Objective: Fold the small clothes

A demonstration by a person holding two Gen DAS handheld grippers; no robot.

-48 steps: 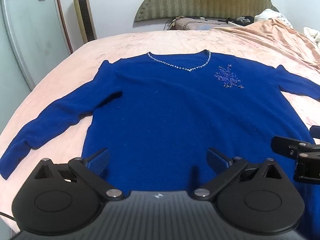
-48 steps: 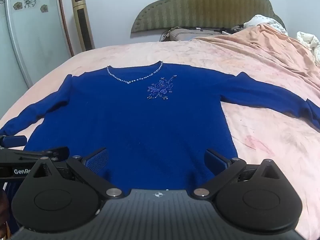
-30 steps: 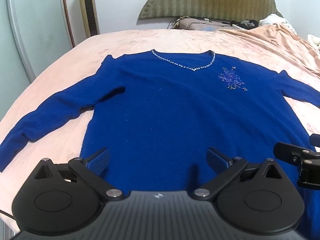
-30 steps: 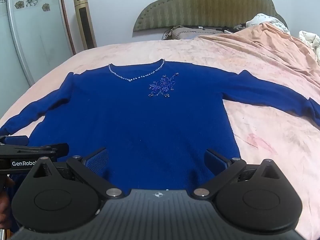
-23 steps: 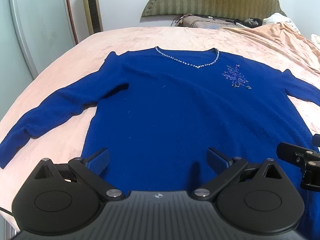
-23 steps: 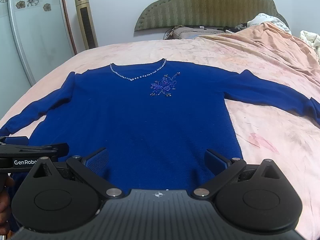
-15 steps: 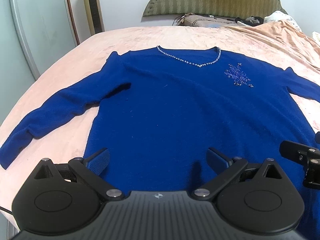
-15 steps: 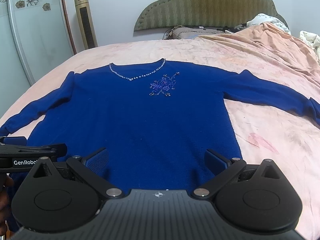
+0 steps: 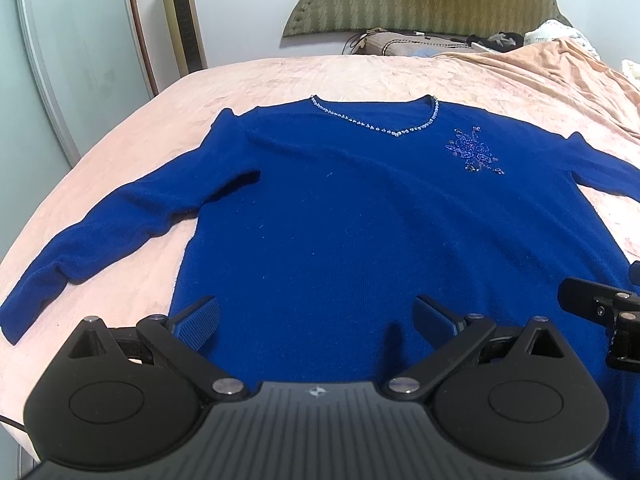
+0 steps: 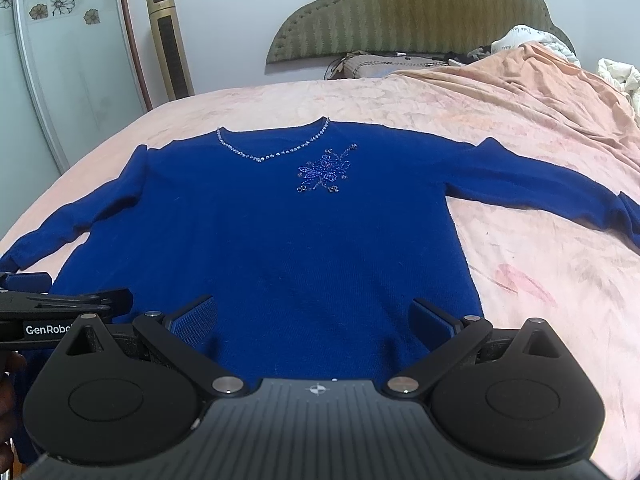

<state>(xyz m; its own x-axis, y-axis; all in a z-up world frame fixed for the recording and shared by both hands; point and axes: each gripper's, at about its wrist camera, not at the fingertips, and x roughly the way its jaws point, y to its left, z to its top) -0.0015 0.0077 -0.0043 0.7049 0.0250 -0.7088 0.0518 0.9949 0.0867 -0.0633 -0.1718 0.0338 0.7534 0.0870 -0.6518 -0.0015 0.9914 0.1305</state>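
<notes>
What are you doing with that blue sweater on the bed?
A person is about to fold it, holding a gripper in each hand. The blue sweater lies flat on the pink bed, front up, both sleeves spread out to the sides. The left gripper and the right gripper are both open near the bottom hem, holding nothing. No fold has been made yet.

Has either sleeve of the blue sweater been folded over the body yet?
No, both sleeves of the blue sweater lie spread out on the pink bedspread.

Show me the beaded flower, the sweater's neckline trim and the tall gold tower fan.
beaded flower [image 10: 325, 171], right wrist view, centre of the beadwork.
neckline trim [image 9: 394, 132], left wrist view, point of the V.
tower fan [image 10: 168, 40], right wrist view, front grille.
</notes>
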